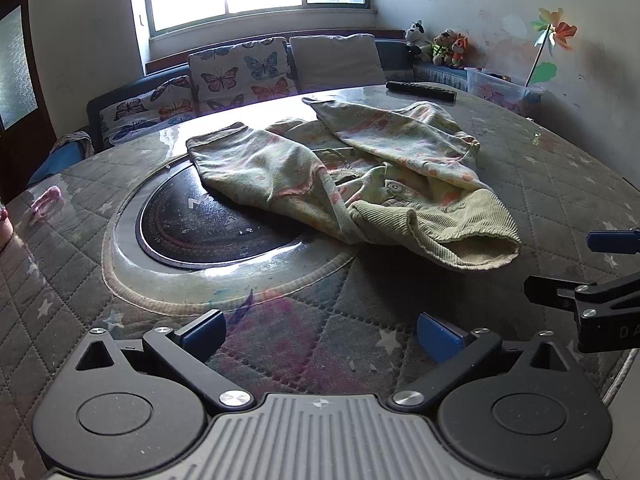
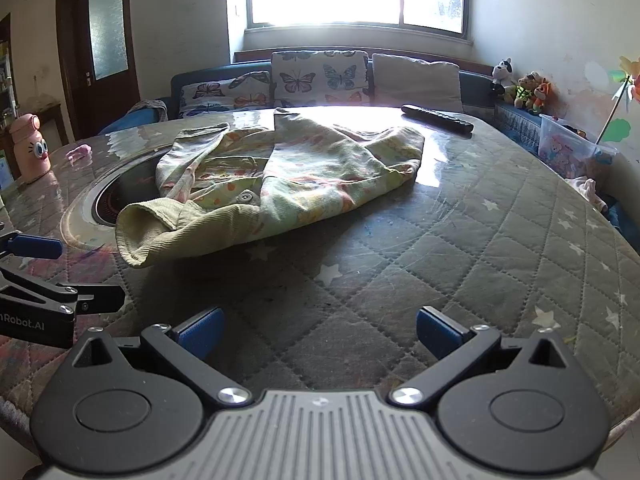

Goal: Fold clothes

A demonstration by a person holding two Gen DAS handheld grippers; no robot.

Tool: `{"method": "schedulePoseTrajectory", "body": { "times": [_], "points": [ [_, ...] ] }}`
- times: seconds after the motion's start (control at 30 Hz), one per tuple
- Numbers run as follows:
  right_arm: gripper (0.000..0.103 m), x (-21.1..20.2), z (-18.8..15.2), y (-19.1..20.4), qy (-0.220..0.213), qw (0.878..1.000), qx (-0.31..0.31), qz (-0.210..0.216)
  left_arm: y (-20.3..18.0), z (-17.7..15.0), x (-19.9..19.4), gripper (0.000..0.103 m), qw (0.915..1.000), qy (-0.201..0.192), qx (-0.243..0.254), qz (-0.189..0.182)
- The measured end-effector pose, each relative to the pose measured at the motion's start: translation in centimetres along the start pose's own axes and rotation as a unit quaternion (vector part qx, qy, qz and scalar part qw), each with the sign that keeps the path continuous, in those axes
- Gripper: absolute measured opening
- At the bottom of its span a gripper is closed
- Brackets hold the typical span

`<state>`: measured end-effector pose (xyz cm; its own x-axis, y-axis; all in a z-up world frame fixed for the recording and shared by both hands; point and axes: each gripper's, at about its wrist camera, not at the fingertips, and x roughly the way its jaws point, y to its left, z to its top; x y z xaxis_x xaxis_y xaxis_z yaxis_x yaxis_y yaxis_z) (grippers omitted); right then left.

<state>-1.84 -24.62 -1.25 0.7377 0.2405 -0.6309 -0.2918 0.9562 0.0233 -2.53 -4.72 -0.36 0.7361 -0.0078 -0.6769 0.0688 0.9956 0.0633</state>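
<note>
Left gripper (image 1: 322,330) jaws wide apart, empty, low centre of frame above quilted table (image 1: 560,184). Right gripper (image 2: 320,328) likewise spread, empty. Crumpled garment (image 1: 352,184) mid-frame on table, partly over round hob (image 1: 208,224). Remote (image 2: 438,119) beyond, upper right.

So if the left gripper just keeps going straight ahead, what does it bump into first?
Probably the crumpled green garment. The open left gripper has only bare quilted table in front before the cloth, though depth is hard to judge.
</note>
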Motion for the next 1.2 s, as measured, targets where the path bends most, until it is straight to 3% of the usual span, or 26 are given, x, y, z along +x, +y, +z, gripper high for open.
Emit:
{"method": "schedulePoseTrajectory", "body": {
  "times": [1.2],
  "points": [
    [0.103, 0.33, 0.26, 0.42, 0.003, 1.000, 0.001, 0.011, -0.71, 0.43, 0.45, 0.103, 0.9999, 0.007, 0.010, -0.001]
  ]
}}
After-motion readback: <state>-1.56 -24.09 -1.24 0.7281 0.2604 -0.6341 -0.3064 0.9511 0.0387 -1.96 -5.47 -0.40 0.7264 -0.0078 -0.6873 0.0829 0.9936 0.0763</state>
